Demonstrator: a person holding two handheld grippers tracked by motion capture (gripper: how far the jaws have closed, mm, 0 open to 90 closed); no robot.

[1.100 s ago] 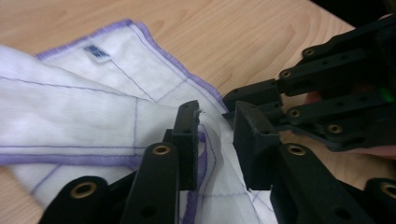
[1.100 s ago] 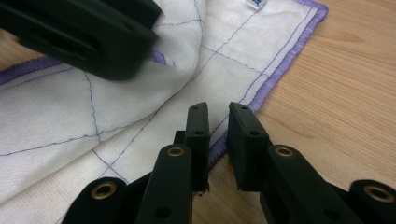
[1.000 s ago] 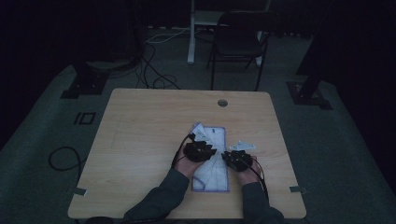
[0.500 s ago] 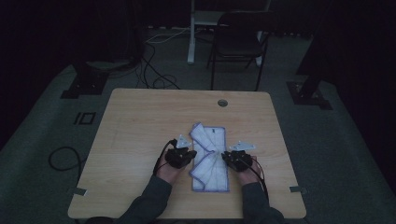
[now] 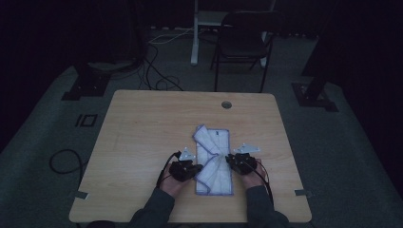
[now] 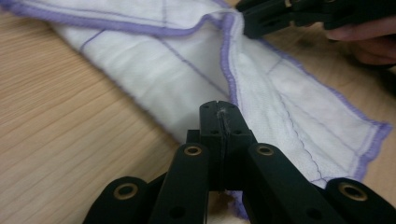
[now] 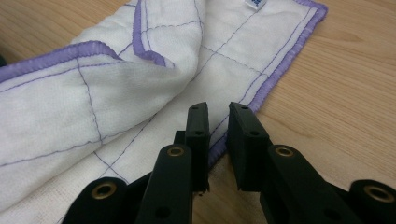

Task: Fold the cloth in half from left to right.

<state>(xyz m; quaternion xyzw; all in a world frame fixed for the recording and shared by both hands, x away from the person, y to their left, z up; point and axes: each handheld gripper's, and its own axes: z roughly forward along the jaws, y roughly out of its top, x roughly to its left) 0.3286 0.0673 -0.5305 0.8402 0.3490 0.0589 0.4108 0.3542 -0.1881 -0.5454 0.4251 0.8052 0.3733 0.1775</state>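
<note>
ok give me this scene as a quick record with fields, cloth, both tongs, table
cloth: white cloth with purple hem, lying partly folded on the table, a flap turned over across its middle
left tongs: left tongs jaws pressed together on a pinch of the cloth's near edge
right tongs: right tongs jaws slightly apart, straddling the cloth's purple hem; whether they press on it cannot be told
label: small tag at the cloth's far end
table: light wooden table with a round hole near its far edge
</note>
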